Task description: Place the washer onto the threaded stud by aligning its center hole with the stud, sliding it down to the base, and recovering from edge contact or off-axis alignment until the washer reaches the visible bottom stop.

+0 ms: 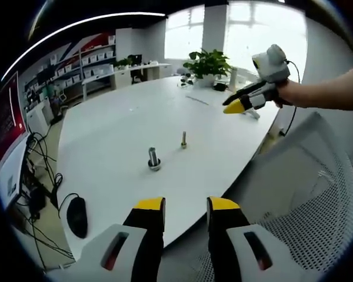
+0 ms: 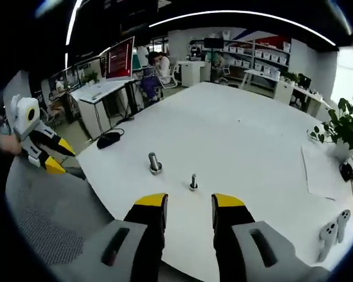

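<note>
The left gripper (image 1: 186, 212) shows 2 black jaws with yellow tips rising from grey plastic housings, standing apart with nothing between them, held over the near edge of a large white table (image 1: 123, 120) with a smooth matte top and a rounded outline; the right gripper (image 2: 189, 208) is of the same make, jaws likewise apart and bare, above the table's (image 2: 235, 129) opposite edge. On the table stand 2 small metal pieces, near each other but not touching: a stout threaded stud (image 1: 153, 157) with a wider ring-shaped part at its base, possibly the washer, though too small to tell; and a slimmer upright bolt (image 1: 183, 139) on a small base. From the right gripper view the stud (image 2: 155, 163) stands left of the bolt (image 2: 193, 181). A white mesh chair back (image 1: 309, 194) curves beside the table; a black computer mouse (image 1: 77, 215) lies on its cable by the edge; a leafy green potted plant (image 1: 207, 63) sits at the far end; a flat sheet of paper (image 2: 319, 170) lies on the tabletop.
</note>
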`<state>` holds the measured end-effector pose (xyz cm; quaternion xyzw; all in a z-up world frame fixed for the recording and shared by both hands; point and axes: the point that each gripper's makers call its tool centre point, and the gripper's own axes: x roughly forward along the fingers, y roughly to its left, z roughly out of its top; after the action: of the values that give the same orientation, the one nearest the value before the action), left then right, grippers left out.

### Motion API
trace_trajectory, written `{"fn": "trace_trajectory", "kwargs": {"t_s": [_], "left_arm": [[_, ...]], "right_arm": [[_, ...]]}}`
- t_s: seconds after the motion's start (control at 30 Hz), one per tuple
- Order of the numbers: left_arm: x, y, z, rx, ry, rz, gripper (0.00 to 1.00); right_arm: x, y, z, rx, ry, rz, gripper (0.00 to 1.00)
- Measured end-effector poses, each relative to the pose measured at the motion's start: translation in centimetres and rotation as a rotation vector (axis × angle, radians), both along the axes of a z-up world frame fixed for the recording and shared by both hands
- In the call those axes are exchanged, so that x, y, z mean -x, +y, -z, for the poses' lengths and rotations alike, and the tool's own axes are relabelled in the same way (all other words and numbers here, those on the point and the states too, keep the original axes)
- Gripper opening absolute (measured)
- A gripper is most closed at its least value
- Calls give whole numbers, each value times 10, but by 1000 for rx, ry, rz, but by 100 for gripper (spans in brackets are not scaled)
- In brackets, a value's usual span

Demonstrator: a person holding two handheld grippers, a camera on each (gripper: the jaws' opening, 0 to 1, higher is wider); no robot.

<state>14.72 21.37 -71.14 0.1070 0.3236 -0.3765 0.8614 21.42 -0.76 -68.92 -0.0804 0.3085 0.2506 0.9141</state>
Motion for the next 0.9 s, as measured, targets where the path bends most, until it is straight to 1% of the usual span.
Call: {"fn": "trace_trajectory", "kwargs": {"t_s": [0.07, 0.13, 0.2, 0.27, 0.33, 0.37, 0.43, 0.5, 0.6, 0.7, 0.8, 0.87, 0.9], "left_arm": [[0, -1, -1, 4, -4, 1, 26], [0, -1, -2, 9, -8, 0, 26], [-1, -1, -3, 12, -11, 0, 26], [-1, -1, -4, 16, -13, 0, 26], [-1, -2, -5, 23, -20, 3, 26], [-1, -2, -6, 25, -23, 2, 26], [-1, -1, -6, 27, -23, -3, 26], [-2, -1, -7, 28, -28, -7, 26], [-2, 0, -6, 28, -27, -9, 26], [-2, 0, -5, 22, -23, -10, 26], [-3, -1, -7, 26, -30, -13, 25], [-4, 0, -6, 32, -21, -22, 25], [-4, -1, -6, 37, -18, -26, 26]], "right_arm": [[8, -2, -1, 6, -3, 0, 34], [15, -7, 1, 7, 17, 17, 35], [23, -13, 2, 2, 21, 31, 36], [28, -14, -2, -24, 15, 52, 36], [34, -14, -4, -23, 25, 58, 36], [36, -14, -5, -19, 18, 55, 36], [39, -14, -7, -10, -6, 49, 36], [41, -16, -6, -17, -6, 62, 36], [46, -14, -4, -60, 19, 93, 36], [49, -10, -4, -45, -8, 75, 36], [48, -9, -2, -53, -2, 76, 36], [48, -9, -3, -61, -10, 73, 36], [48, -8, -1, -68, -4, 66, 36]]}}
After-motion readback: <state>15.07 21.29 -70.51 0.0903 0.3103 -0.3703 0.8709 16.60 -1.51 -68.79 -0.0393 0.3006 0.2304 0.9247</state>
